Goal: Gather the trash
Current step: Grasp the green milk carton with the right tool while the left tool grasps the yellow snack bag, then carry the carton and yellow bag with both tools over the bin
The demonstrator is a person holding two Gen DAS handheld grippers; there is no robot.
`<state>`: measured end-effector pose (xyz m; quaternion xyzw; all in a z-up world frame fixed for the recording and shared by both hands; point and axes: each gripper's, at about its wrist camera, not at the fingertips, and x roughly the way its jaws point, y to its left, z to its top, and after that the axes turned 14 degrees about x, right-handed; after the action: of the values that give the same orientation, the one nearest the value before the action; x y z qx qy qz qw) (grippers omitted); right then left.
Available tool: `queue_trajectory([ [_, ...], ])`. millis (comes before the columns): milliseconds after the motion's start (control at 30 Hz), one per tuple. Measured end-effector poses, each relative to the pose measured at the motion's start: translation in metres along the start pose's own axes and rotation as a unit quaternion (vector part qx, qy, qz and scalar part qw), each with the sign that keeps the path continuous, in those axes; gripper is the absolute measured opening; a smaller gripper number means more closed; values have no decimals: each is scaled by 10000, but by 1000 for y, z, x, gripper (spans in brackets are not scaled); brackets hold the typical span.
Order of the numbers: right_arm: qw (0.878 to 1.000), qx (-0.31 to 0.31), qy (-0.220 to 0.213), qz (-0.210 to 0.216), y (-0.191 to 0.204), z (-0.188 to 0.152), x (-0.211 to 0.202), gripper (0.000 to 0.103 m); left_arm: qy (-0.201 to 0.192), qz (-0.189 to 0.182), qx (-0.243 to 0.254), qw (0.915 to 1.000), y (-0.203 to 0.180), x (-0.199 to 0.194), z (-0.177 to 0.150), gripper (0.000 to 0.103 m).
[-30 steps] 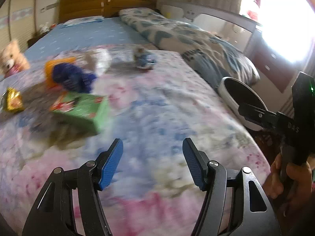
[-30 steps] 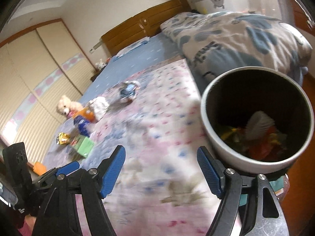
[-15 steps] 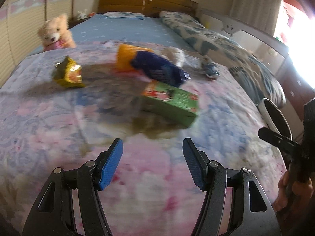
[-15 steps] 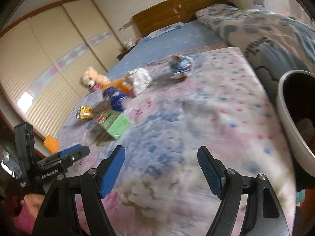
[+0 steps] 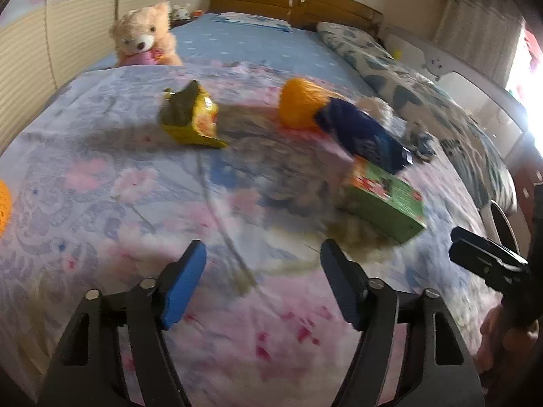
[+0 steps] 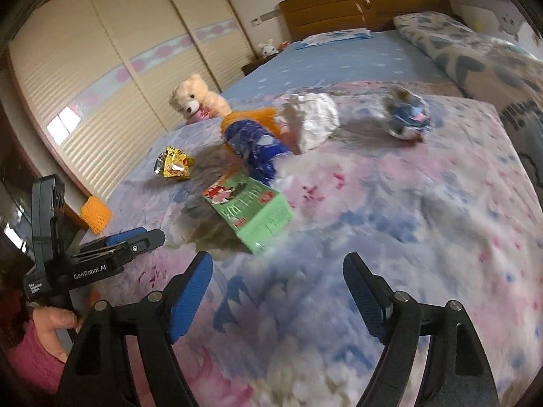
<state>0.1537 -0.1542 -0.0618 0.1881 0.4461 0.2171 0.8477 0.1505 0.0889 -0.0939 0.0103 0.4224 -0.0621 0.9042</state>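
Below, we read each wrist view from the tool outward. Our left gripper [image 5: 263, 281] hangs over the flowered bedspread [image 5: 101, 183] with its jaws spread wide and nothing between the blue pads [image 5: 183, 285]; our right gripper [image 6: 278, 291] is likewise parted and empty. Directly ahead of both lies only bare quilt.

Nearest to either tool is the green carton [image 6: 251, 210]. Seen from the right gripper it sits ahead and slightly toward the left finger, lying flat, its long axis running diagonally from far-left to near-right, with a near corner turned toward us. Seen from the left gripper the same green carton [image 5: 387, 200] lies ahead and off to the right, beyond the right finger. We judge the right gripper to be the nearer and better aligned, though a wrist turn would seem necessary to close across the short side.

Beyond the carton a blue wrapper [image 6: 254, 146] touches or overlaps its far end, with an orange object [image 6: 258, 118] and a crumpled white bag [image 6: 315, 118] behind. A yellow snack packet [image 5: 190, 118] lies farther out, ahead-left of the left gripper. A teddy bear [image 5: 144, 35] sits beyond it, probably not trash.
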Motion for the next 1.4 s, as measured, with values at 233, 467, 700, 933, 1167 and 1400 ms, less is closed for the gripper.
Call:
queue_trajectory([
  [233, 9988, -456, 136, -122, 22, 8, 25, 82, 45, 168, -213, 9996, 26, 16, 19, 76],
  [467, 9966, -734, 341, -137, 38, 22, 53, 82, 69, 279, -497, 9984, 55, 37, 47, 80],
  [700, 9938, -960, 484, -292, 47, 30, 76, 82, -35, 442, -684, 9967, 77, 56, 70, 81],
  [933, 9944, -838, 491, -420, 44, 24, 74, 56, 7, 303, -575, 9979, 77, 64, 69, 33],
  [1167, 9980, -387, 449, -227, 25, 6, 42, 53, -57, -103, -325, 9994, 43, 37, 49, 33],
  [1400, 9994, 88, 118, -303, -7, -10, -6, 53, 25, -690, 96, 9976, -16, 16, 26, 33],
])
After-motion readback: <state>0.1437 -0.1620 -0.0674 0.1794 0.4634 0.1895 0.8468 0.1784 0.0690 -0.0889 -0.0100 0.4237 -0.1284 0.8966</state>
